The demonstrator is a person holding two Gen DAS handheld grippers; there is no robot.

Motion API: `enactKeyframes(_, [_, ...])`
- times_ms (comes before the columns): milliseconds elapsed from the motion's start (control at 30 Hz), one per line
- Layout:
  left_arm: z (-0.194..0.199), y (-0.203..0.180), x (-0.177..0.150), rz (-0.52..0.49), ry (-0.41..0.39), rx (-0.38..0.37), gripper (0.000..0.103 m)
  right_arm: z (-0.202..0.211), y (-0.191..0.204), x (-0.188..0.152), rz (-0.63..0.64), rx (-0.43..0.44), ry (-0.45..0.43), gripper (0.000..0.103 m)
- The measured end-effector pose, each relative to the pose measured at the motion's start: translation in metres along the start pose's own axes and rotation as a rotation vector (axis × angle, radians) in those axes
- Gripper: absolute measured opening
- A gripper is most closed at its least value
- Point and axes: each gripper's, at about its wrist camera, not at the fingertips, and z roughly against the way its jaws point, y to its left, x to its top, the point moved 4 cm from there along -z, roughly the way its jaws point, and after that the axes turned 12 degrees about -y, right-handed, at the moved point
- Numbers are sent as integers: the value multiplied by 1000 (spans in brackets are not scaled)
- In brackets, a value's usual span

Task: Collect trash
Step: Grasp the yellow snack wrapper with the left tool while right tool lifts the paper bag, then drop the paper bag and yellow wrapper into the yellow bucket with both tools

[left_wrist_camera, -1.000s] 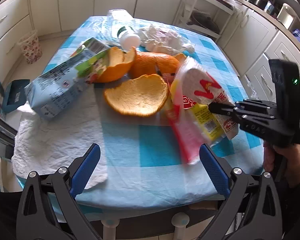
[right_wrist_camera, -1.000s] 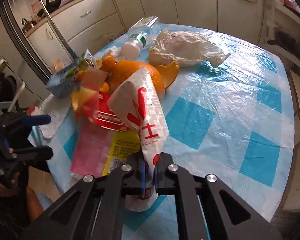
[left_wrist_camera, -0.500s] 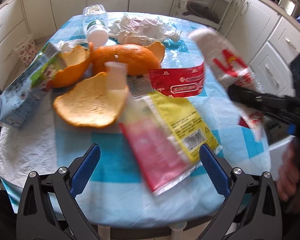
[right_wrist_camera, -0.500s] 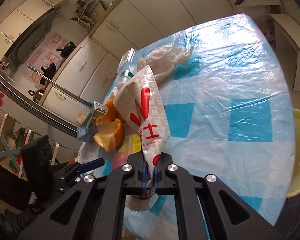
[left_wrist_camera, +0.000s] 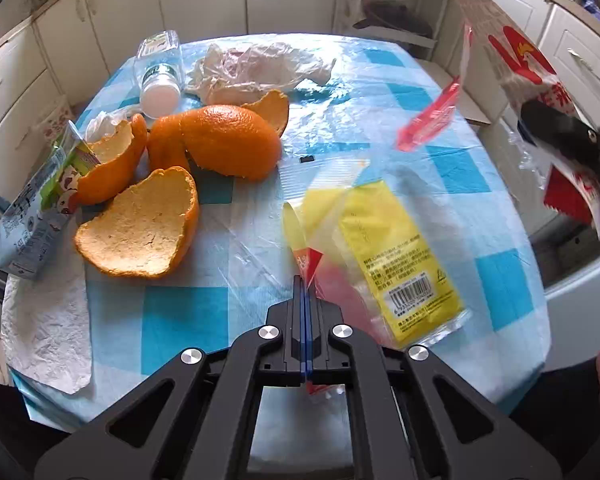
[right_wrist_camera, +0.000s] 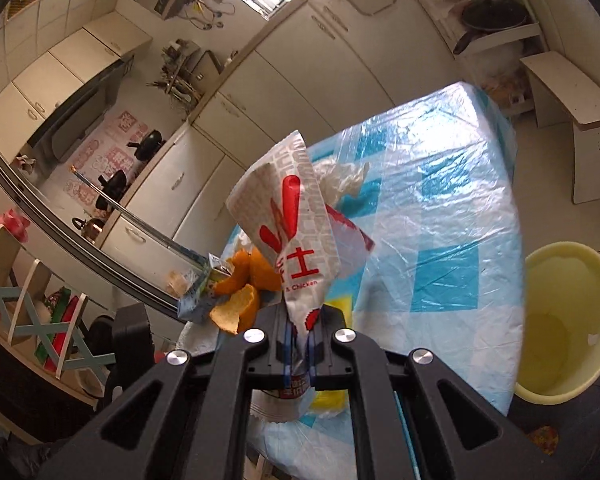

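Because I want both pieces of trash clear of the blue-checked plastic table cover (left_wrist_camera: pixel 179 312) before I carry them off, my left gripper (left_wrist_camera: pixel 303 292) is pinched together on a corner of the yellow, red and clear snack wrapper (left_wrist_camera: pixel 392 256), low and centre in its view. My right gripper (right_wrist_camera: pixel 297 344) is clamped on the base of the white paper fast-food bag with red print (right_wrist_camera: pixel 295 232), held upright mid-frame. The pale yellow plastic bin (right_wrist_camera: pixel 572 280) at right looks like the destination.
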Motion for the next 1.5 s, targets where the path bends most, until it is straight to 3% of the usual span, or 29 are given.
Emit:
enactKeyframes(167, [28, -1, 6, -38, -39, -43, 0, 9, 5, 9, 7, 21, -50, 6])
enactKeyframes(267, [44, -4, 19, -45, -67, -65, 1, 16, 0, 15, 20, -9, -76, 6])
enactKeyframes(400, [70, -11, 46, -46, -131, -108, 1, 35, -26, 30, 1, -129, -120, 6])
enactKeyframes(567, [88, -31, 78, -46, -194, -168, 1, 60, -94, 42, -128, -299, -150, 6])
enactKeyframes(767, [86, -64, 104, -46, -216, -228, 1, 41, -165, 19, -259, -455, -21, 6])
enactKeyframes(1000, [74, -94, 112, -64, -220, -265, 1, -4, -218, -19, -248, -648, 181, 6])
enactKeyframes(1100, [66, -103, 114, -69, -214, -269, 1, -14, -243, -31, -272, -689, 236, 7])
enactKeyframes(1167, [58, -109, 115, -73, -203, -262, 1, -19, -257, -41, -288, -713, 281, 30])
enactKeyframes(1200, [51, -114, 115, -78, -196, -259, 1, -17, -262, -42, -291, -727, 278, 50])
enactKeyframes(1267, [42, -121, 115, -94, -186, -248, 1, -6, -266, -35, -323, -731, 230, 52])
enactKeyframes(1367, [22, -135, 111, -122, -160, -239, 1, 25, -261, -5, -419, -674, 69, 52])
enactKeyframes(1500, [-1, -156, 105, -158, -123, -240, 1, 77, -217, 51, -392, -574, -179, 69])
